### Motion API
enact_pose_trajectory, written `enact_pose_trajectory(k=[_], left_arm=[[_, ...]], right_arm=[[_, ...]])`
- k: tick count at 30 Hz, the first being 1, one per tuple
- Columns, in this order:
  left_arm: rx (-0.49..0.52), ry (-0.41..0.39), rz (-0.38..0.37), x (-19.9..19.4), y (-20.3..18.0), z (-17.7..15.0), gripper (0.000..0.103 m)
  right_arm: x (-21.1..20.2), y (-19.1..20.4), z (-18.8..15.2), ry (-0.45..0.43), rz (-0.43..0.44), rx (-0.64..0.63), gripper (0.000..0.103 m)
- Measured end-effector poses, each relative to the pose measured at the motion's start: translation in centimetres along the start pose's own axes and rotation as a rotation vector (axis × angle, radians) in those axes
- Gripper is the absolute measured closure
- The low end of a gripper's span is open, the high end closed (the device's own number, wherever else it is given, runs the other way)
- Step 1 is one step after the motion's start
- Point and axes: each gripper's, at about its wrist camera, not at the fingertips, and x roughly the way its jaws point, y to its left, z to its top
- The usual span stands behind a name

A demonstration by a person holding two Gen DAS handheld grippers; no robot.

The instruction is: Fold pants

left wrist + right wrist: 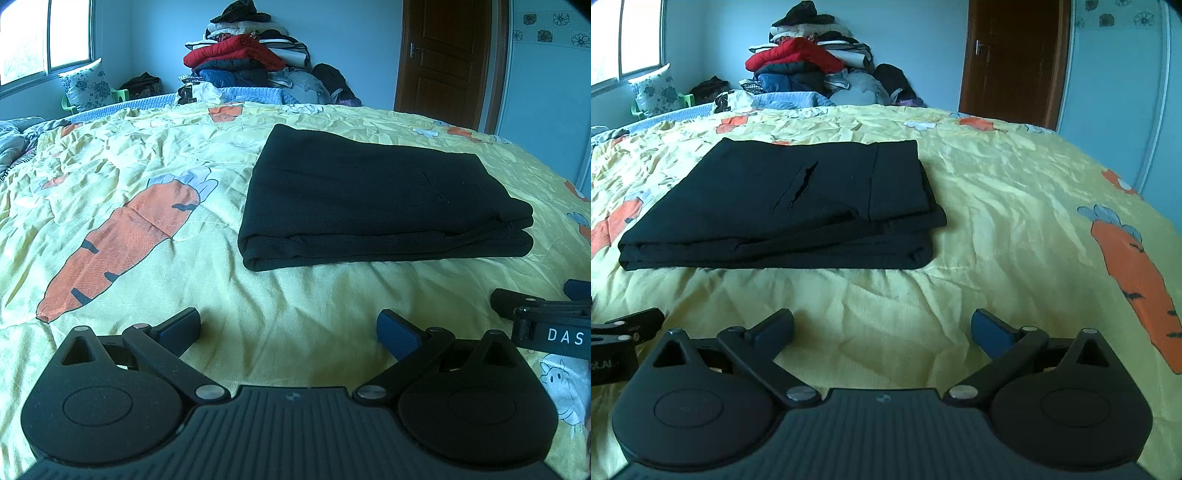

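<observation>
The black pants (380,199) lie folded into a flat, layered rectangle on the bed, resting on a yellow bedspread (295,314) printed with orange carrots. In the left wrist view the pants sit ahead and to the right; in the right wrist view the same pants (783,206) sit ahead and to the left, with a slit pocket showing on the top layer and the stacked fold edges facing the cameras.

The left hand-held gripper (288,328) hangs low over the bedspread with its two fingers spread wide and nothing between them; it is short of the pants and does not touch them. The right hand-held gripper (882,328) is likewise spread wide with nothing in its grasp, also short of the near edge of the pants. Each one shows at the edge of the other's view, so the two are side by side.

Beyond the bed a tall pile of clothes (243,55) stands against the wall, with a red jacket (798,55) in it. A brown wooden door (443,59) is to the right, a window (44,37) to the left, and a flowered pillow (86,85) leans below the window
</observation>
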Motion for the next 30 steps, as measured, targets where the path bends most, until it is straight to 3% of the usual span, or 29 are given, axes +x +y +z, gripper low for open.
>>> enact_pose_trajectory(k=[30], left_arm=[[0.0,0.0,0.0,0.0,-0.01,0.0,0.0]], right_arm=[[-0.02,-0.32,-0.12,0.008,0.015,0.019,0.0]])
